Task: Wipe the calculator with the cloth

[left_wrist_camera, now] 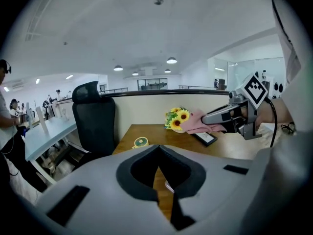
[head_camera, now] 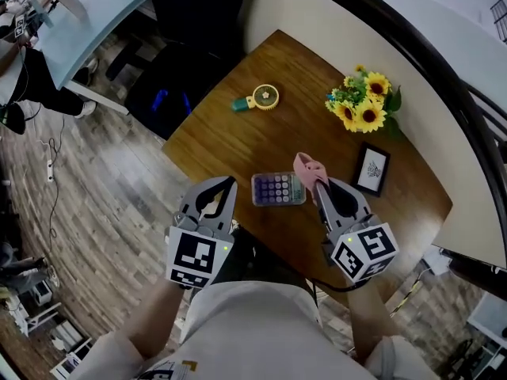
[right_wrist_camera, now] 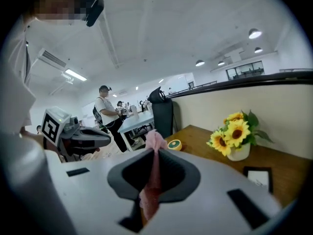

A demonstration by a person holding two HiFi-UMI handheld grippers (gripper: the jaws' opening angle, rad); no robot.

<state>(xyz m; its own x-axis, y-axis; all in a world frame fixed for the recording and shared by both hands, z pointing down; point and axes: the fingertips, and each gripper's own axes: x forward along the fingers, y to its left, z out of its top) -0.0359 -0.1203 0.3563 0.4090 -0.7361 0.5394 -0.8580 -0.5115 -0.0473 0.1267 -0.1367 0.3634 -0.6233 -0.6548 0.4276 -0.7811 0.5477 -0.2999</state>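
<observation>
Showing the right tongs (head_camera: 320, 185) clamped on a crumpled pink cloth (head_camera: 304, 167) just beside the flat silver calculator (head_camera: 278, 188) on the brown wooden counter (head_camera: 238, 133), left tongs (head_camera: 228, 187) closed empty, wiping seemingly not yet begun

The cloth (head_camera: 307, 167) hides part of the calculator (head_camera: 276, 188), and the picture frame (head_camera: 371, 169) shows print too small to read.

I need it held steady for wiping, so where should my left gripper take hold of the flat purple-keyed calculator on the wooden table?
Probably its left end, from above, jaws across the near and far long edges. The purple-keyed calculator lies flat, and the right gripper with the pink cloth crowds its right end. The left gripper, now shut, must open first.
</observation>
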